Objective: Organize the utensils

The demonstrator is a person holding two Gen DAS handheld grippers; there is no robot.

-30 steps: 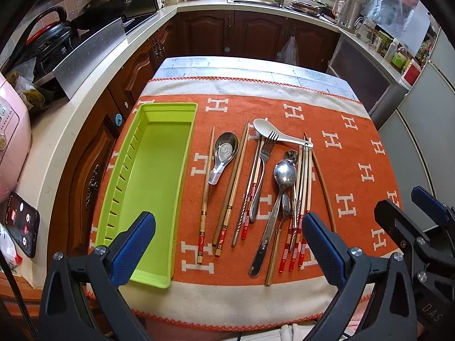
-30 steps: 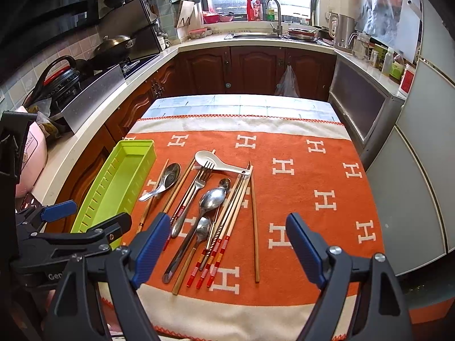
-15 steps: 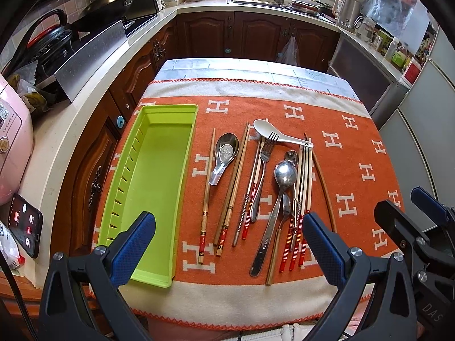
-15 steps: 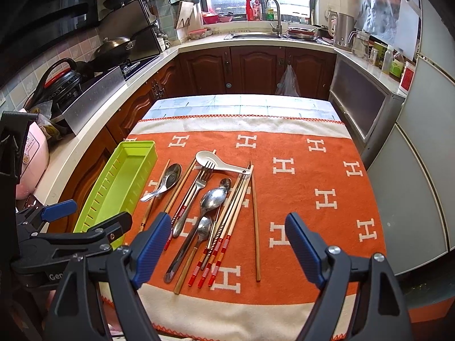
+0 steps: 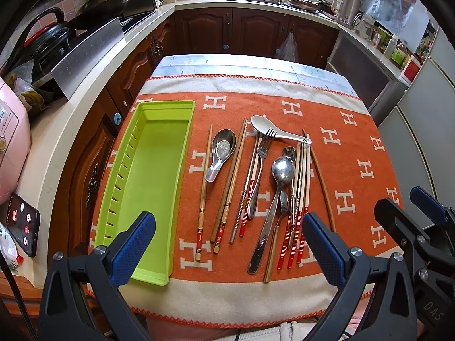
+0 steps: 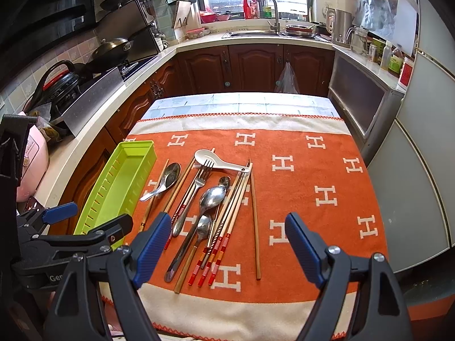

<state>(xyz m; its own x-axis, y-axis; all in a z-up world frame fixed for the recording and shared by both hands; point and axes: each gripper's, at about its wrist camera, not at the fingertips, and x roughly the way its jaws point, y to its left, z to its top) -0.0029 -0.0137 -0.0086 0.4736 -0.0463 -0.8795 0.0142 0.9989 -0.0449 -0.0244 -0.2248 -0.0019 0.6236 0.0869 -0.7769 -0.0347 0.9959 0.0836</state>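
Observation:
An empty lime-green utensil tray (image 5: 148,176) (image 6: 113,190) lies on the left of an orange cloth (image 5: 355,153). To its right lie loose utensils: a short metal soup spoon (image 5: 221,150), a white ceramic spoon (image 5: 273,129) (image 6: 219,162), a fork (image 5: 260,167), long steel spoons (image 5: 277,187) and several wooden and red-banded chopsticks (image 5: 295,221) (image 6: 219,244). My left gripper (image 5: 227,244) is open and empty, above the cloth's near edge. My right gripper (image 6: 224,244) is open and empty, beside it to the right.
The cloth covers a small table (image 6: 241,101) in a kitchen. A counter on the left holds a phone (image 5: 22,224), a pink cooker (image 5: 8,147) and a stove with a pan (image 6: 113,48). Cabinets and a sink (image 6: 270,32) stand behind; a fridge (image 6: 426,170) stands right.
Both views have drifted slightly; the table sits a little lower in the frames. No utensil has moved and both grippers stay open.

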